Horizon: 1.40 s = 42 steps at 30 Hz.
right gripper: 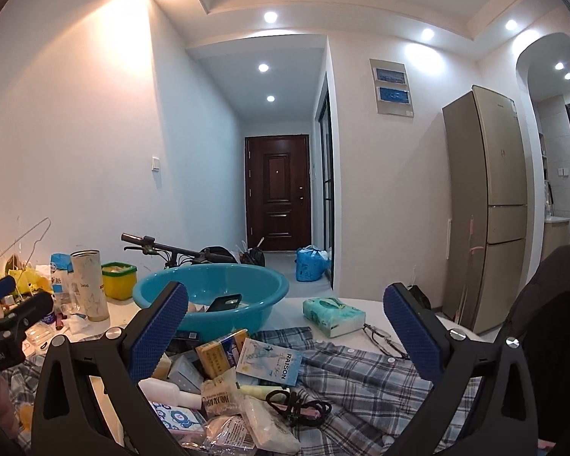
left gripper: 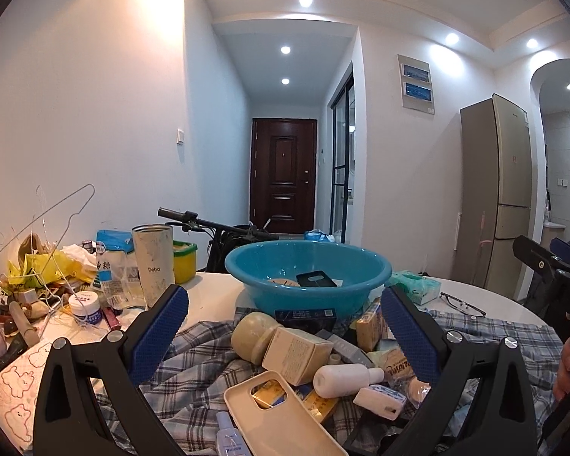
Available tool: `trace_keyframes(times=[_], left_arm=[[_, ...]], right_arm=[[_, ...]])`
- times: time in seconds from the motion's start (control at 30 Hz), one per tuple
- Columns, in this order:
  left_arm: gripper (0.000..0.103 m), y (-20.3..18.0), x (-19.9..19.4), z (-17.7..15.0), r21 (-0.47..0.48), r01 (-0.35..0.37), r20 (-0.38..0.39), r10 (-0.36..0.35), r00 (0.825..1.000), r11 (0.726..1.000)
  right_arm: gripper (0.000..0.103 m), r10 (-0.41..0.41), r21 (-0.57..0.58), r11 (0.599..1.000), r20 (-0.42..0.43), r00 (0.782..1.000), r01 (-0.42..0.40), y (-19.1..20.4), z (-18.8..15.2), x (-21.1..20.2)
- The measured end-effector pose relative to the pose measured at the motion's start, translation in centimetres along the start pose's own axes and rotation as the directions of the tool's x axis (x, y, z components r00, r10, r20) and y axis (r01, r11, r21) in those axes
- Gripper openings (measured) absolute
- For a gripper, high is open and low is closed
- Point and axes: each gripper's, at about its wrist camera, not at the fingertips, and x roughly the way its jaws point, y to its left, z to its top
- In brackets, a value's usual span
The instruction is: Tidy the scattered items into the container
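Note:
A blue plastic basin (left gripper: 307,281) stands on the white table and holds a dark phone case (left gripper: 316,279); it also shows in the right wrist view (right gripper: 209,296). In front of it lies a pile of small items on a plaid shirt (left gripper: 201,361): a beige phone case (left gripper: 281,414), a white bottle (left gripper: 345,380), a cream box (left gripper: 296,349). My left gripper (left gripper: 285,326) is open and empty above this pile. My right gripper (right gripper: 285,326) is open and empty above a RAISON packet (right gripper: 271,361), a yellow box (right gripper: 220,353) and a black cable (right gripper: 300,406).
A white tumbler (left gripper: 154,262), a sugar bag (left gripper: 110,262), a yellow tub (left gripper: 184,260), wire hangers (left gripper: 49,220) and clutter stand at the left. A green tissue pack (right gripper: 332,315) and glasses (right gripper: 385,338) lie right of the basin. A bicycle handlebar (left gripper: 209,224) is behind the table.

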Motion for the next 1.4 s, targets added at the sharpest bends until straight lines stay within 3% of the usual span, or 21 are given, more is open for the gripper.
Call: trace_keyframes(times=[0.4, 1.4], left_arm=[[0.103, 0.1, 1.3, -2.8, -0.004, -0.008, -0.019, 0.008, 1.000, 1.000], [0.103, 0.9, 2.4, -4.8, -0.038, -0.004, -0.056, 0.002, 0.998, 0.999]], right_arm=[[0.102, -0.019, -0.006, 1.000, -0.041, 0.999, 0.019, 0.0, -3.2, 1.4], [0.102, -0.008, -0.040, 0.999, -0.059, 0.998, 0.005, 1.1, -6.1, 2.1]])
